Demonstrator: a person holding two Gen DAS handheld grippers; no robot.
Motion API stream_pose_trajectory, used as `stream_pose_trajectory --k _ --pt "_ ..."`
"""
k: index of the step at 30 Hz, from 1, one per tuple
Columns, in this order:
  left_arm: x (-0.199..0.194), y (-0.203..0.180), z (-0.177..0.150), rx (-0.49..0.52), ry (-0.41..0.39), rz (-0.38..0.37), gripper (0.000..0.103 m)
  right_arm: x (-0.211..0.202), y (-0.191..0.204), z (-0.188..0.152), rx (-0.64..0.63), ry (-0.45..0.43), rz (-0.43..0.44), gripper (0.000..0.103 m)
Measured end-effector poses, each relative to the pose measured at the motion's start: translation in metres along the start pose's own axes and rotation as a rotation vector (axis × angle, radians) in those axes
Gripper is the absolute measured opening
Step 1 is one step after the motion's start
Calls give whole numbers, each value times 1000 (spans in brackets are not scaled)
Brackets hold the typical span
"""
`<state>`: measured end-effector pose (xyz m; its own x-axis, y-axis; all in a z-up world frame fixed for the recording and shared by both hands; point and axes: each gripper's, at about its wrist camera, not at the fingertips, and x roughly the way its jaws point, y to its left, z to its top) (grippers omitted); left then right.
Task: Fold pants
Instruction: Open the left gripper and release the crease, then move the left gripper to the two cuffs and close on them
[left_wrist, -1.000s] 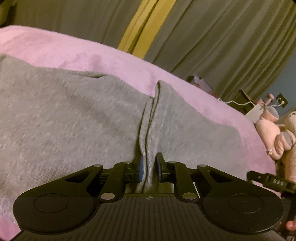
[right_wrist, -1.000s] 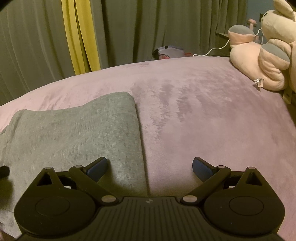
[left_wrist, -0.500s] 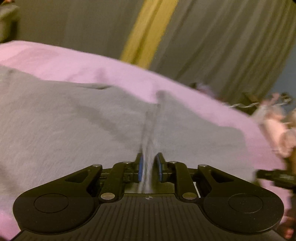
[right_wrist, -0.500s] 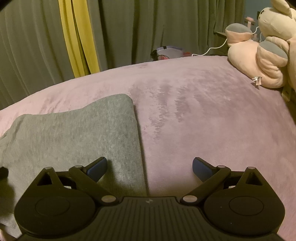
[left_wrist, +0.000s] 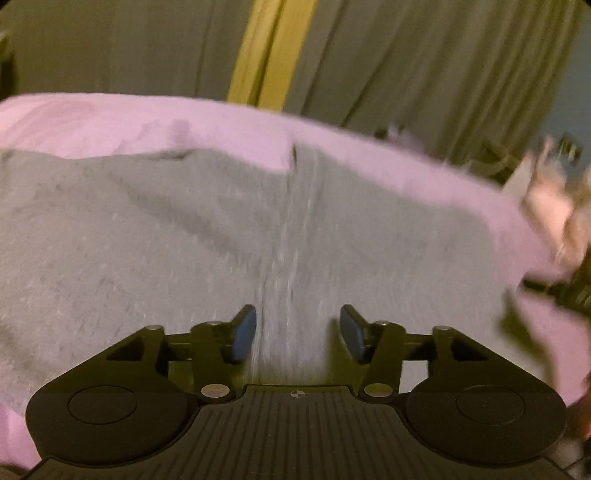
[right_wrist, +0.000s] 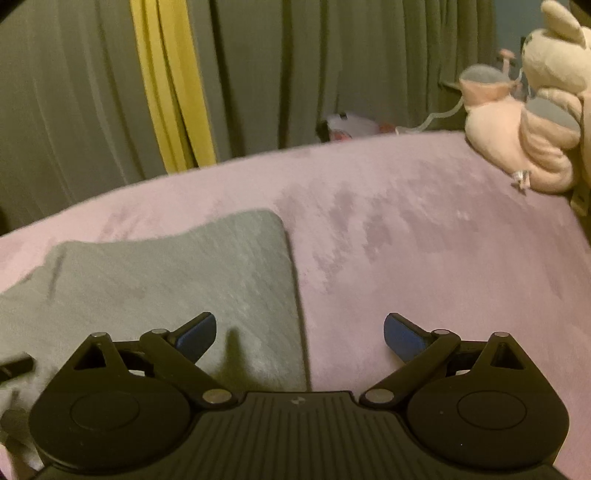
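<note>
Lying on plush pink bedding, fleecy grey pants (ridged); left gripper jaws opening, right gripper closing.

This is a bedroom in a home. There is a big bed with a soft pink blanket on it, and a pink stuffed bunny sits at the far corner. Long grey curtains with a yellow strip hang behind the bed, like at a bedroom window.
</note>
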<state>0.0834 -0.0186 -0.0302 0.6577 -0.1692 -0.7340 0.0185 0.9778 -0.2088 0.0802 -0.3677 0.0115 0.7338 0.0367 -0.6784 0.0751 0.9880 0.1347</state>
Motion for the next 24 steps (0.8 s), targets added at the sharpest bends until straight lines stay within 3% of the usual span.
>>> stream_pose_trajectory --k 1,3,8,10,14,16,18,21,22,24 --pt "5 -3 -1 19 25 37 57 -2 2 -1 -13 -8 14 85" --pt "8 2 -6 20 39 55 58 -2 7 -2 -48 5 43 63" --pt "-3 16 -7 -60 27 70 59 14 31 -8 -186 112 62 43" --pt "-3 20 -4 -102 29 56 59 23 42 -11 -243 150 32 43" --pt "-4 25 -2 -132 22 60 63 34 48 -12 -238 163 5 48" --pt "-3 26 0 -141 15 66 66 38 43 -11 -195 159 -9 60" --pt "-6 30 2 -161 2 80 73 47 35 -8 -139 176 -48 84" --pt "-13 42 6 -218 -29 116 82 53 22 -7 -54 222 -55 99" --pt "-17 49 8 -249 -40 132 91 55 19 -7 -33 237 -52 99" --pt "-27 69 12 -329 -81 154 95 57 13 -6 6 256 -35 99"
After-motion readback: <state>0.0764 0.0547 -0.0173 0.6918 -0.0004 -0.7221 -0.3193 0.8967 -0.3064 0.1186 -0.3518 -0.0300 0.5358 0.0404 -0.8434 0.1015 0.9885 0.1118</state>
